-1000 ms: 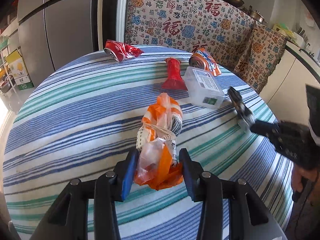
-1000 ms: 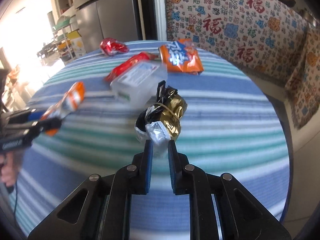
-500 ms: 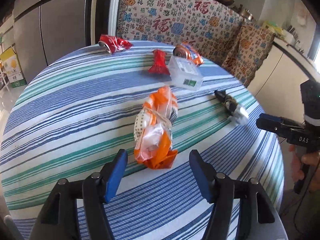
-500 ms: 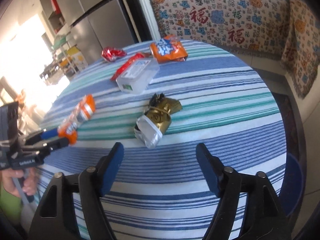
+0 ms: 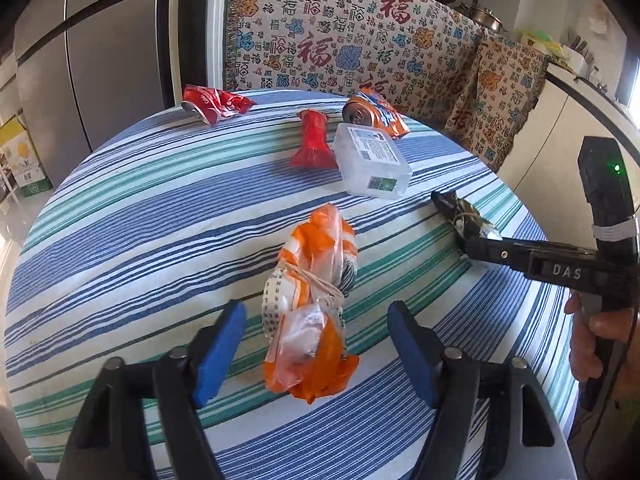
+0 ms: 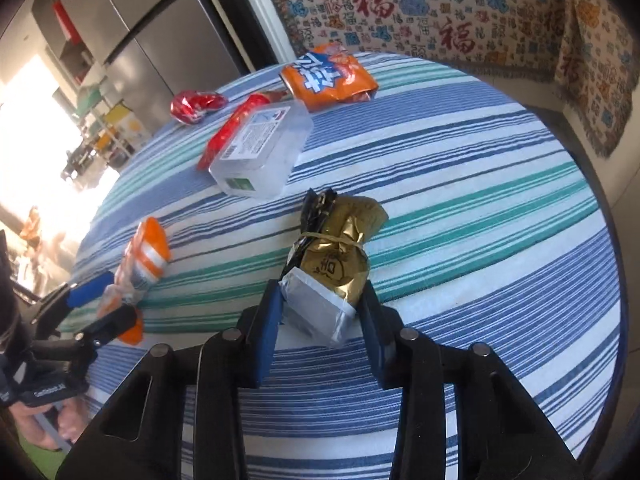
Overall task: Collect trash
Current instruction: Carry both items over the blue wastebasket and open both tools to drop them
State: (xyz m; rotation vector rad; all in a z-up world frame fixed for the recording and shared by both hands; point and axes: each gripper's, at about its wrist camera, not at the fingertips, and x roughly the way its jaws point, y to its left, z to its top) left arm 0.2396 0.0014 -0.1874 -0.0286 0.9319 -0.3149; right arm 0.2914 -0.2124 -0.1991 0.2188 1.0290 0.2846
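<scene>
An orange and white plastic bag bundle (image 5: 312, 300) tied with a rubber band lies on the striped round table (image 5: 140, 220). My left gripper (image 5: 316, 354) is open, with its blue pads on either side of the bundle's near end and not touching it. A gold and silver wrapper bundle (image 6: 336, 272) lies between the open pads of my right gripper (image 6: 320, 316). The right gripper also shows in the left wrist view (image 5: 472, 246) by that wrapper (image 5: 460, 214). The orange bundle (image 6: 144, 256) and my left gripper (image 6: 100, 304) show in the right wrist view.
Farther back lie a clear plastic box (image 5: 372, 160), a red wrapper (image 5: 314, 142), a crushed orange can (image 5: 374, 114) and a crushed red can (image 5: 212, 104). A patterned cloth (image 5: 340, 40) hangs behind the table. A steel fridge (image 5: 80, 52) stands at the left.
Both grippers let go and opened a second ago and drew back. Now each has come forward again, open, around its own bundle, which lies on the table.
</scene>
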